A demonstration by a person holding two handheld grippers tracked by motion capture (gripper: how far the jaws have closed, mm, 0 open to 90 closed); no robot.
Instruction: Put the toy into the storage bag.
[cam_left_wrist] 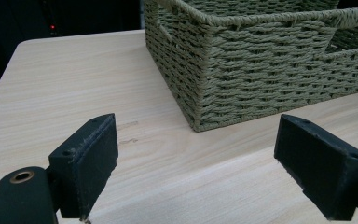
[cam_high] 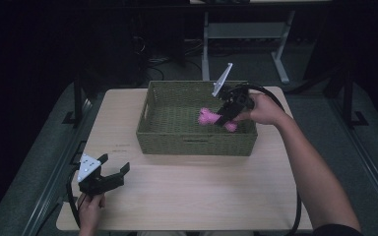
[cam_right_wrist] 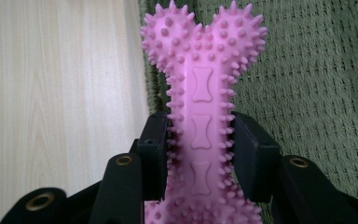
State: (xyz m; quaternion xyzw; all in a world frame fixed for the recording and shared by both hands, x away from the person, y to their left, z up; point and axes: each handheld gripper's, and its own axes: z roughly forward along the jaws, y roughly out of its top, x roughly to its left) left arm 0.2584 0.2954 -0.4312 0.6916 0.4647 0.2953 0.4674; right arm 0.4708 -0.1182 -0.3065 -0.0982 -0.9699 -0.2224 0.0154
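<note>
A pink spiky bone-shaped toy (cam_high: 207, 117) hangs over the inside of the green woven basket (cam_high: 194, 141), toward its right end. My right gripper (cam_high: 228, 116) is shut on the toy's shaft; in the right gripper view the toy (cam_right_wrist: 200, 116) stands up between the two pads, its knobbed end over the basket wall (cam_right_wrist: 307, 84). My left gripper (cam_high: 114, 167) rests near the table's front left corner, open, nothing between its pads (cam_left_wrist: 89, 154). The basket corner (cam_left_wrist: 242, 79) lies a short way ahead of it.
The basket sits at the far middle of the light wooden table (cam_high: 192, 191). Bare tabletop (cam_left_wrist: 74, 84) stretches left and in front of the basket. Black cables trail off the table's front. Desk legs (cam_high: 280, 64) stand on the dark floor behind.
</note>
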